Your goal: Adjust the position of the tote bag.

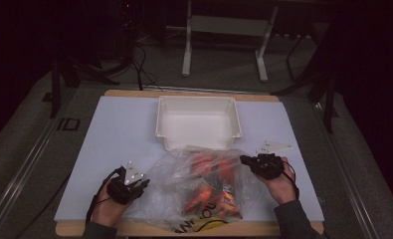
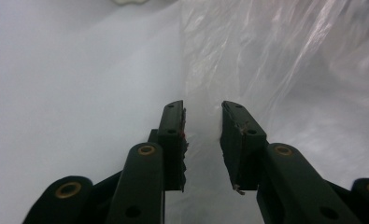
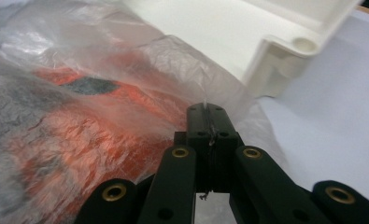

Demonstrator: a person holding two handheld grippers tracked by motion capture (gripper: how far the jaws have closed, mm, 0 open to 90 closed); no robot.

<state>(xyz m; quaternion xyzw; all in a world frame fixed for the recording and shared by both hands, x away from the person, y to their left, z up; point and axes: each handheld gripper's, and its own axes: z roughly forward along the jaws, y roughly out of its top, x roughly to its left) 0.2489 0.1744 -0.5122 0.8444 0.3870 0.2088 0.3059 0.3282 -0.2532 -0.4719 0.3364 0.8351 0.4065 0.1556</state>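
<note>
Pinching a fold of clear film, the right gripper (image 3: 209, 122) has its fingers (image 3: 197, 122) pressed together on the edge of the bag (image 1: 196, 186) at the bag's 2 o'clock corner, seen in the right gripper view. The left gripper (image 2: 202, 122) has its fingers (image 2: 173, 140) parted with a gap between them; a strip of bag film lies in or just beyond that gap, and no grip is made there. In the high view the left gripper (image 1: 127, 186) sits at the bag's 9 o'clock side, the right gripper (image 1: 263, 164) at its 2 o'clock.

The bag lies on the white table (image 1: 119, 129) near the person's edge, its far end touching or just beside the white bin (image 1: 199, 122) at 12 o'clock. Orange packets (image 1: 209, 191) show through the film.

Judgement: the film is thin, soft and slippery, and will stretch or tear under a hard pull. The contents look light but loose, and would shift if the bag is tipped. Best hold is on gathered film at the mouth or a corner, one gripper on each side, not on a single layer.
</note>
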